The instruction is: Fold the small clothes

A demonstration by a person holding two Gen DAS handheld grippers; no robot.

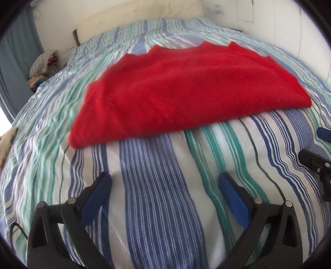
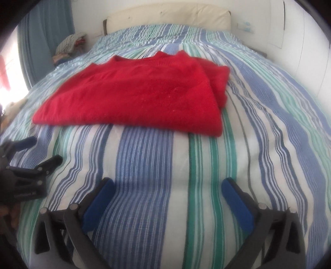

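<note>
A red knitted sweater (image 1: 182,89) lies folded flat on the striped bedspread, its near edge facing me. It also shows in the right wrist view (image 2: 136,93), with a sleeve folded in at its right side. My left gripper (image 1: 165,180) is open and empty, hovering over the bedspread short of the sweater's near edge. My right gripper (image 2: 167,186) is open and empty too, just short of the same edge. Each gripper shows at the side of the other's view: the right one (image 1: 310,144) and the left one (image 2: 43,151).
The blue, green and white striped bedspread (image 2: 258,103) covers the whole bed. A cream headboard (image 2: 169,16) stands at the far end. A pile of clothes (image 2: 70,43) sits by the blue curtain (image 2: 49,31) at the far left. A white wall (image 2: 306,51) runs along the right.
</note>
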